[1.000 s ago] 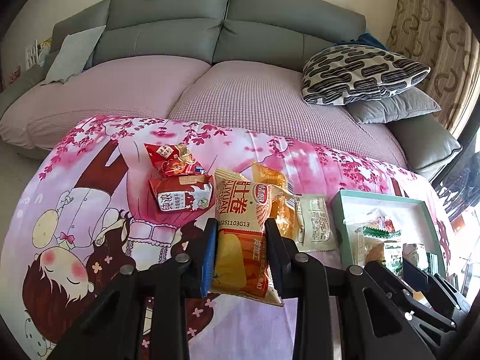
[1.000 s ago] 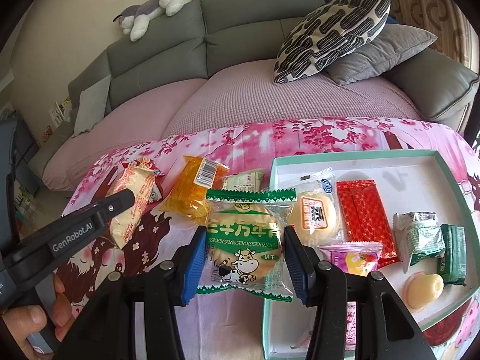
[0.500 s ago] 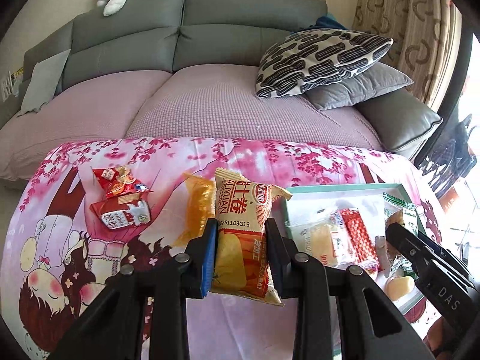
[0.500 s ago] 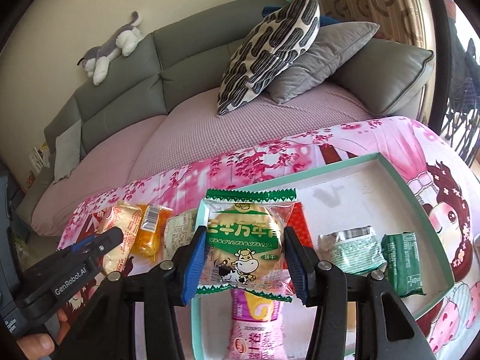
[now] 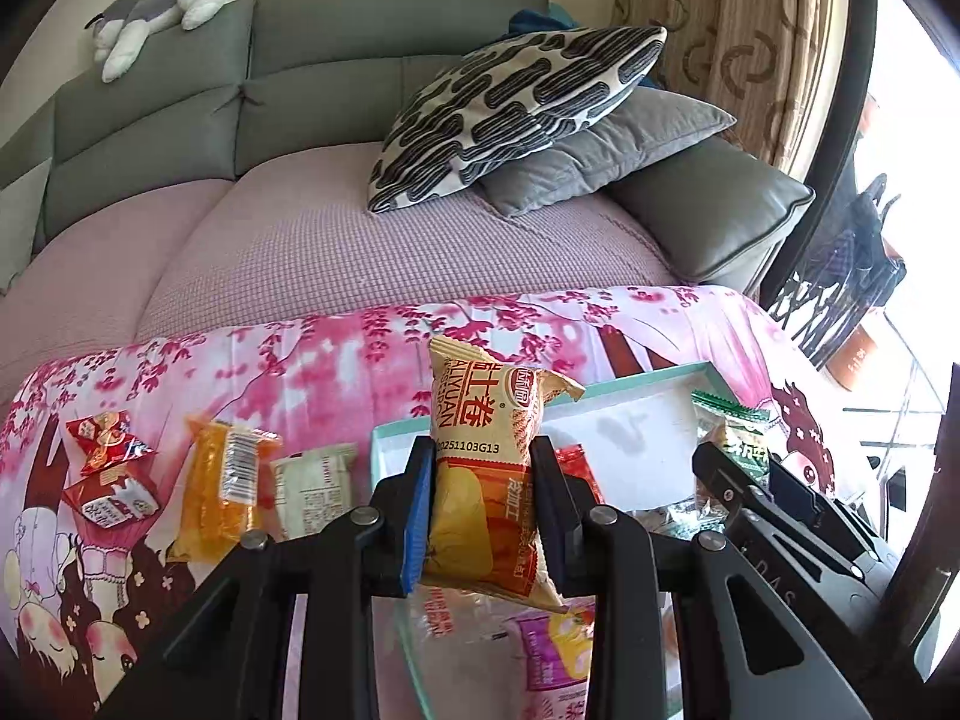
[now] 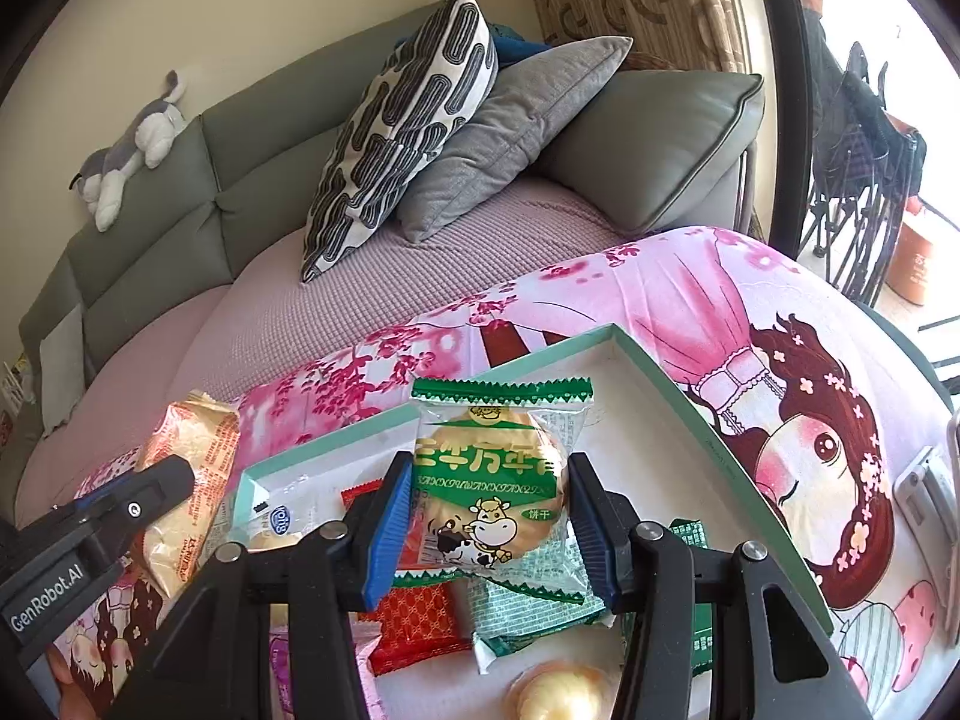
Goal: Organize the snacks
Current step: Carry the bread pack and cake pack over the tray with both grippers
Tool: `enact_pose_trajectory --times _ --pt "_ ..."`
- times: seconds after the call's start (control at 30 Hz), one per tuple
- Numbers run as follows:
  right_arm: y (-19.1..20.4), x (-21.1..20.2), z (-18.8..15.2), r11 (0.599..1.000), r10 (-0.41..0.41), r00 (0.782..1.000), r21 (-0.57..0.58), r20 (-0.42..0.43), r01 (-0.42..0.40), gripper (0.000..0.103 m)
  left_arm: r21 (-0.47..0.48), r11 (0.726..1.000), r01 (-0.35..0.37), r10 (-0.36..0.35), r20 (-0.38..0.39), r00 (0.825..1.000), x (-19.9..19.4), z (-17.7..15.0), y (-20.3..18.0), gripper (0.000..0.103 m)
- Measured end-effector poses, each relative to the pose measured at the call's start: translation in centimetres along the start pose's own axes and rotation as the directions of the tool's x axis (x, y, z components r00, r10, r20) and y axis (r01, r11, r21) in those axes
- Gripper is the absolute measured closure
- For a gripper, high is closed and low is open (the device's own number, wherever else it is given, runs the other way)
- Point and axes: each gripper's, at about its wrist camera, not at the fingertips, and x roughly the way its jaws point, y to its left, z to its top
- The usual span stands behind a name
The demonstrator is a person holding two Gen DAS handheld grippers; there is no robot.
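Teal-rimmed tray point(image 5: 636, 381) on a pink cartoon-print cloth point(image 5: 312, 372), partly filled with wrapped snacks. Left gripper point(image 5: 483, 501) clamped on a tan egg-roll packet point(image 5: 489, 450), blue pads pressing both sides, packet upright above the tray's near-left corner. Right gripper point(image 6: 483, 519) closed around a green-and-clear biscuit packet point(image 6: 498, 480) with a cow on it, held over the tray's inside. Below that, lying in the tray: a red packet point(image 6: 414, 618), a pale green packet point(image 6: 534, 600), a dark green packet point(image 6: 696, 576) by the right wall, and a round yellow cake point(image 6: 561, 693) near the bottom edge. Outside the tray on the cloth, to its left: an orange packet point(image 5: 225, 486), a whitish packet point(image 5: 312, 489) just beside it, and two small red packets point(image 5: 108, 468) farther left. Behind the cloth, a grey sofa point(image 5: 336, 90) with a mauve cover, a black-and-white pillow point(image 5: 516, 102) leaning on a grey one, and a plush toy point(image 5: 162, 6) on the backrest.
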Motion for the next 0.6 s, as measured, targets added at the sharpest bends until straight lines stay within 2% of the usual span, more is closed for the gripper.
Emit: enact_pose_trajectory --times 0.23,0.6 --pt "-1.4 1.0 0.1 0.999 -0.039 0.999 -0.001 0.002 0.039 0.05 0.021 0.999 0.03 -0.029 -0.042 0.999 2.5 0.6 -2.7 0.07" --pt "-3.3 2.7 -0.3 0.996 -0.089 0.995 0.01 -0.037 0.089 0.05 0.02 1.0 0.007 -0.004 -0.123 0.992 6.4 0.2 -4.2 0.07"
